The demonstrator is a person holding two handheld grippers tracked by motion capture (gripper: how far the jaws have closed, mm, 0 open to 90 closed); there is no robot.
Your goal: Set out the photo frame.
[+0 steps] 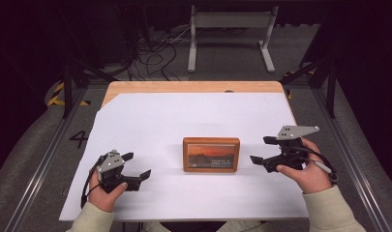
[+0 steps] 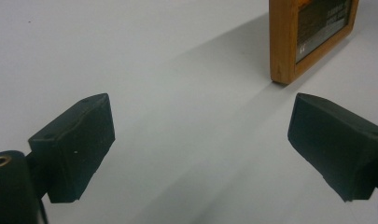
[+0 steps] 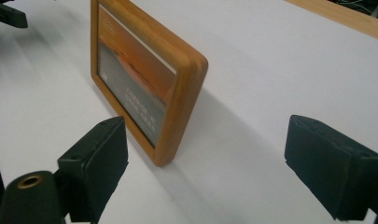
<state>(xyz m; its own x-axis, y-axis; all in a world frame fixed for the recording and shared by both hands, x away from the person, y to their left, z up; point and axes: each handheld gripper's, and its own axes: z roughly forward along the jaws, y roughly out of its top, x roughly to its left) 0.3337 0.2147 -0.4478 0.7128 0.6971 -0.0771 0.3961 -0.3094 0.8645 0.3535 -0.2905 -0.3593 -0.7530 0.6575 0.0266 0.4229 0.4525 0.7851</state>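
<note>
**Both claws wide open, picture frame standing free between them**

So the right gripper (image 1: 261, 150) has its jaws spread apart with nothing between them. It's pointed in at the wooden picture frame (image 1: 211, 154) from the frame's right side, near it but not touching. From the right gripper view the frame (image 3: 147, 88) stands upright on its edge, leaning back a bit, its near corner sitting ahead of the gap between the jaws. The person's right hand (image 1: 309, 171) is wrapped around the body of the tool, with the grey plate on top.

The left gripper (image 1: 137, 166) is the same story: jaws apart, empty, held just above the sheet in the left hand (image 1: 106, 191). It's farther from the frame than the right one. In the left gripper view just the frame's lower corner (image 2: 289, 46) shows, up top and to the right, well clear of the pads.

The frame sits about mid-table on a white sheet (image 1: 150, 121) that covers most of the wooden table (image 1: 184, 87), with a sunset-looking orange picture facing the person.
</note>
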